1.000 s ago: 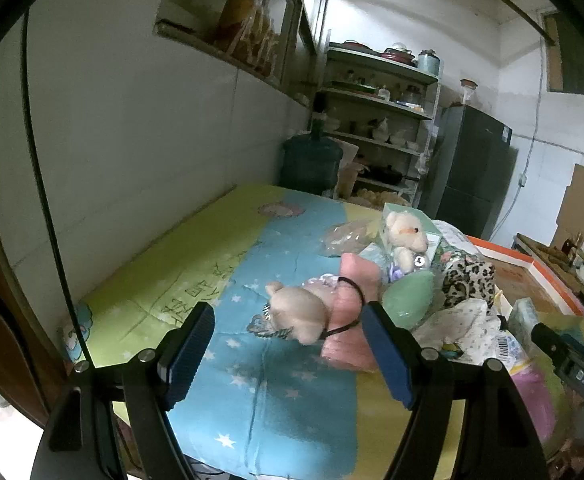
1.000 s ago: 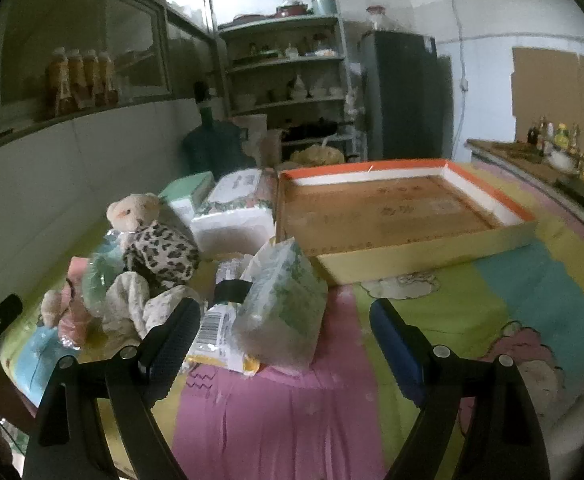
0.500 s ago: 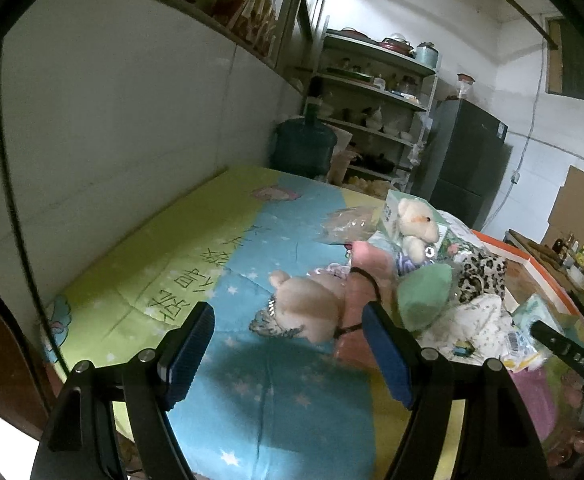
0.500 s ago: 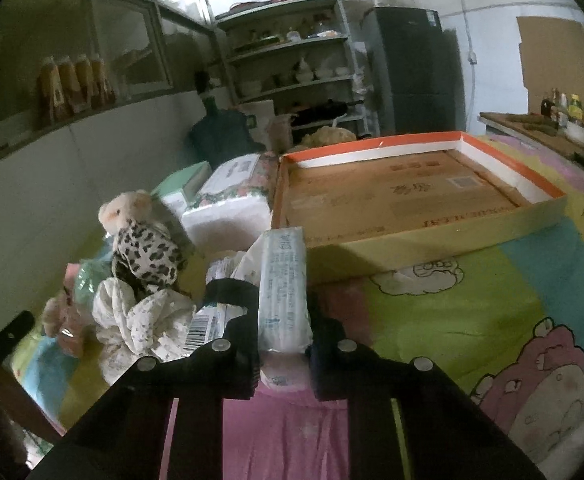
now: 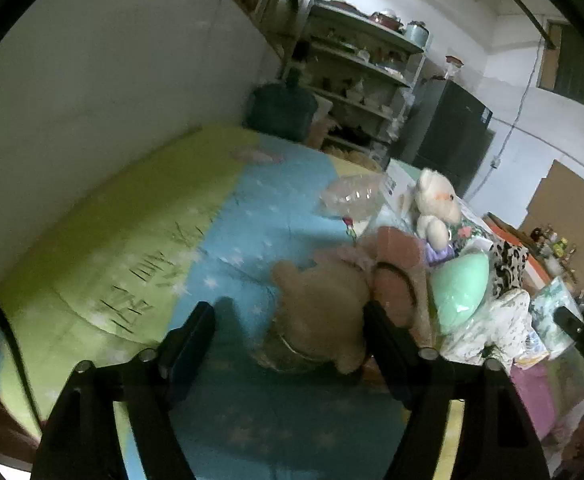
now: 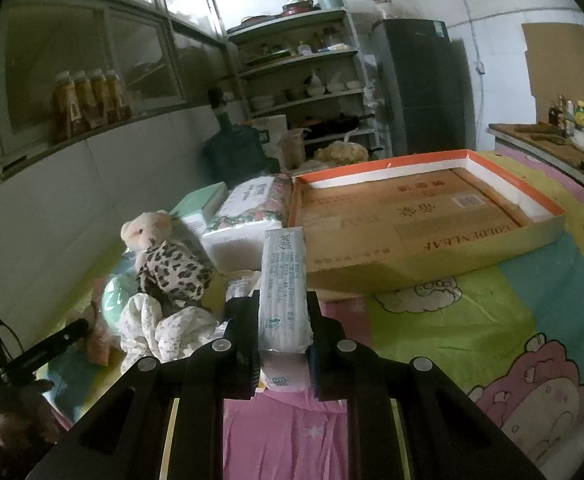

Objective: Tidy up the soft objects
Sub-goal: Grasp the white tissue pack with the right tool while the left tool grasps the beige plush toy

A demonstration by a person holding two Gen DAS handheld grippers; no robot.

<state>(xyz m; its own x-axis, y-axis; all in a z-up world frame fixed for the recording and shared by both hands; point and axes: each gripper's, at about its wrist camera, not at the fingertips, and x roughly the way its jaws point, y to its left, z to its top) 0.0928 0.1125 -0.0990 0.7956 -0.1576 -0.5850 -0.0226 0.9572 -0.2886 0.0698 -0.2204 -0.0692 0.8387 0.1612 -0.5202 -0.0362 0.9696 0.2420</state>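
In the left wrist view a beige plush toy lies on the blue starred bedsheet, between the fingers of my left gripper. Its jaws are closing; the right finger is against the toy and the left finger still stands apart from it. A pink soft item with a black band lies just behind the toy. My right gripper is shut on a clear-wrapped tissue pack, held upright above the pink sheet.
A heap sits between the two grippers: a white teddy bear, a leopard-print piece, a green cushion, white floral cloth. Large tissue packs and a shallow orange-rimmed cardboard tray lie behind. A wall runs along the left.
My right gripper shut on the tissue pack and lifted it upright. My left gripper moved forward and down over the beige plush toy, and its jaws have narrowed.
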